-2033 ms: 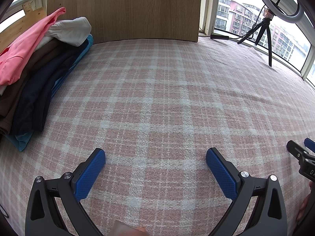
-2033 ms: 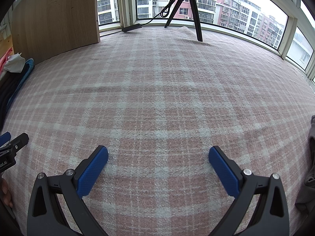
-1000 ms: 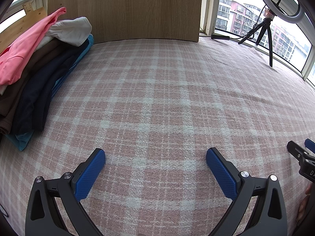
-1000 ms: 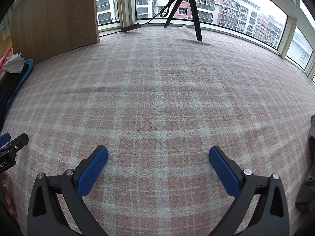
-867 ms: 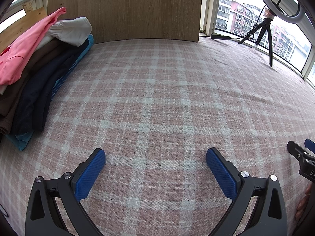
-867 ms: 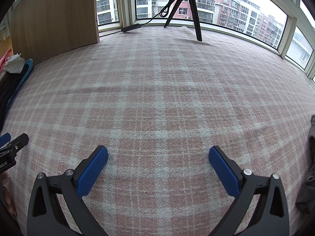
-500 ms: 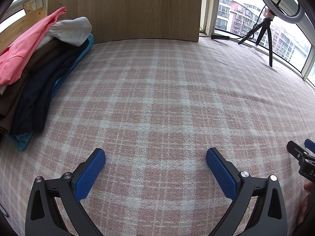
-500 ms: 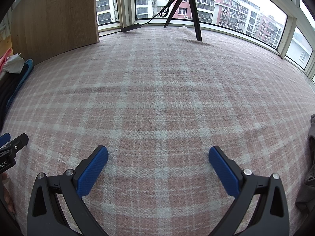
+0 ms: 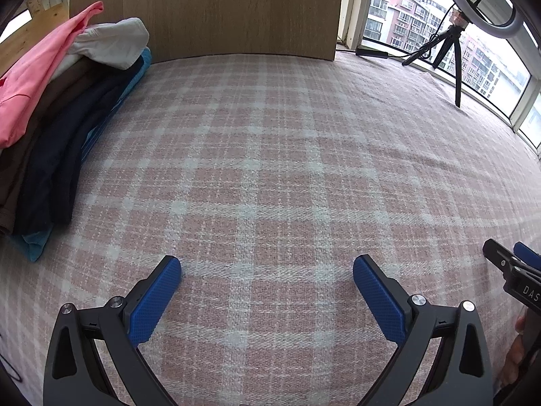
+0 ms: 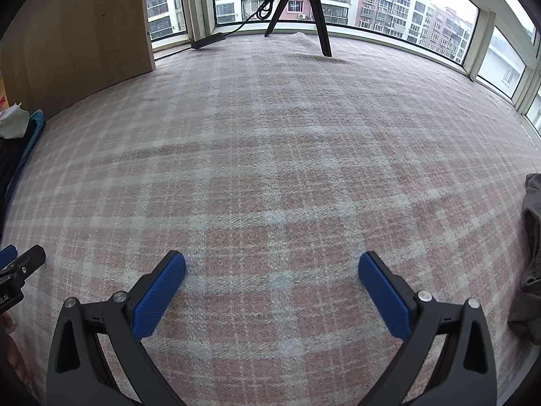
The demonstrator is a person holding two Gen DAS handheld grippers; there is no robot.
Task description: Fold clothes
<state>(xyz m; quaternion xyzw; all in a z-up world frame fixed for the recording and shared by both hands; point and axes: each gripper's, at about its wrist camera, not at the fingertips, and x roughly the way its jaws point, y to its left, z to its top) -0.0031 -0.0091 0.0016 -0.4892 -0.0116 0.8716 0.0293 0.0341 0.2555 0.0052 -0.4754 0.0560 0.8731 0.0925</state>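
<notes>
A stack of folded clothes [image 9: 57,128] lies at the left of the pink plaid cloth [image 9: 270,155]: pink, white, brown, navy and light blue pieces. Its edge also shows in the right wrist view [image 10: 20,135]. A grey garment [image 10: 532,253] lies crumpled at the right edge. My left gripper [image 9: 267,267] is open and empty, low over the cloth. My right gripper [image 10: 272,264] is open and empty, also low over the cloth. Each gripper's tip shows at the edge of the other's view.
A wooden board [image 9: 209,10] stands at the back. A black tripod [image 10: 304,3] with a ring light [image 9: 480,3] stands near the windows, with a cable and a black power strip [image 10: 208,40] beside it.
</notes>
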